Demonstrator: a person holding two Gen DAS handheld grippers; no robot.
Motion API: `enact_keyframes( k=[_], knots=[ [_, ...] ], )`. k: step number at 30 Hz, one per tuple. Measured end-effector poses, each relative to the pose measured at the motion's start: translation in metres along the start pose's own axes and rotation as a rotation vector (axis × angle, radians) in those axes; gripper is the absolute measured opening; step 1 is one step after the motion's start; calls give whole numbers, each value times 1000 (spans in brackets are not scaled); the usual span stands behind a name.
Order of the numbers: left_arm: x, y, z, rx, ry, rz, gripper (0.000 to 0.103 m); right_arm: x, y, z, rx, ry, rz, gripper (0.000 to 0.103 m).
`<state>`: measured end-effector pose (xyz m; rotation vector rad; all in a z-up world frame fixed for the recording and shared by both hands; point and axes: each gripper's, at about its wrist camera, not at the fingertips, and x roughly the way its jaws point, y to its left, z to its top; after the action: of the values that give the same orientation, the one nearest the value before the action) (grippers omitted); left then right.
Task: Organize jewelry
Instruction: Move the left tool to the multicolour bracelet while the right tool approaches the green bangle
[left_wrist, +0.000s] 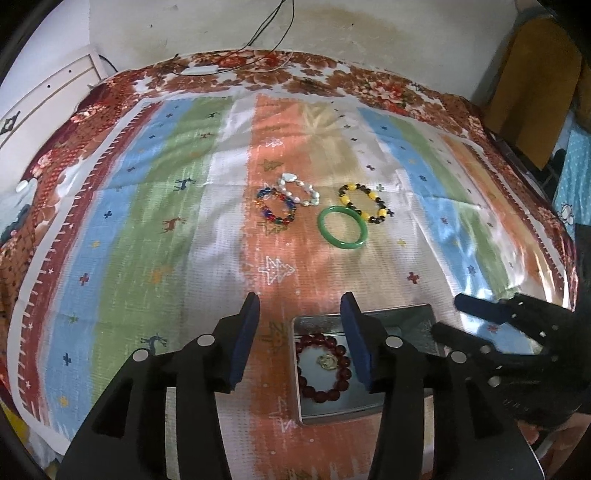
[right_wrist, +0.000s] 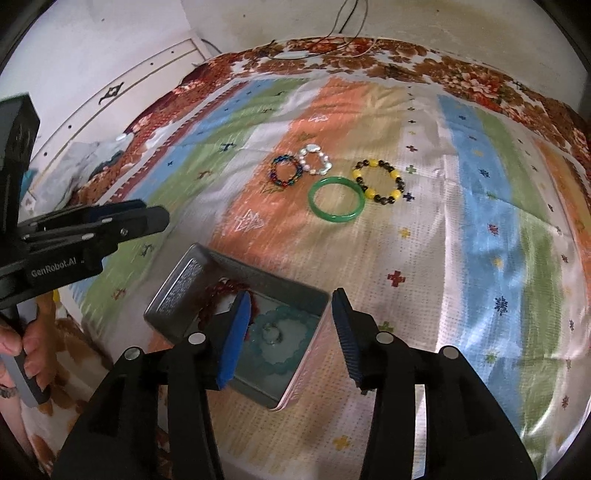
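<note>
Tin (left_wrist: 402, 317) is sitting near you on the cloth (left_wrist: 147, 229), holding a red bead bracelet (left_wrist: 323, 367) and a small ring (left_wrist: 327, 362). Four bracelets are lying farther out: green bangle (left_wrist: 343, 228), yellow-black (left_wrist: 365, 203), blue-red (left_wrist: 276, 206), white (left_wrist: 299, 189). You're holding both grippers, left (left_wrist: 301, 339) and right (right_wrist: 290, 339), wide open, gripping nothing.

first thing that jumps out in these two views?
Four bracelets clustered mid-cloth: a green bangle nearest, a yellow-and-black beaded one to its right, white and multicolour ones touching to its left. Nearer the cameras, an open metal tin already holds a dark red bead bracelet. Both grippers, left and right, hover open by the tin, holding nothing.
</note>
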<state>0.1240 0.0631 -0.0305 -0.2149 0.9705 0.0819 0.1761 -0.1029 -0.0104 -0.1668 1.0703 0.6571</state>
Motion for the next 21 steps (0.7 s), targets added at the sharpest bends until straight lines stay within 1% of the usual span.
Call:
enact_keyframes(
  k=[3, 9, 11, 13, 15, 17, 19, 21],
  knots=[
    [3, 3, 3, 2, 3, 21, 51, -3, -10, 4, 40, -18, -10, 51],
    [10, 7, 11, 2, -4, 74, 55, -3, -25, 12, 90, -35, -22, 55],
    [10, 7, 15, 4, -24, 116, 60, -1, -30, 14, 117, -34, 10, 55],
    [11, 6, 19, 10, -37, 142, 61, -1, -35, 17, 148, -43, 28, 57],
    [15, 5, 23, 15, -39, 147, 64, 1, -38, 21, 144, -43, 16, 58],
    [18, 4, 28, 25, -37, 152, 65, 4, -39, 24, 141, -39, 1, 59],
    [21, 4, 30, 31, -37, 156, 68, 7, -41, 28, 145, -40, -14, 64],
    [24, 5, 34, 34, -33, 153, 70, 10, -44, 32, 149, -42, -27, 65]
  ],
)
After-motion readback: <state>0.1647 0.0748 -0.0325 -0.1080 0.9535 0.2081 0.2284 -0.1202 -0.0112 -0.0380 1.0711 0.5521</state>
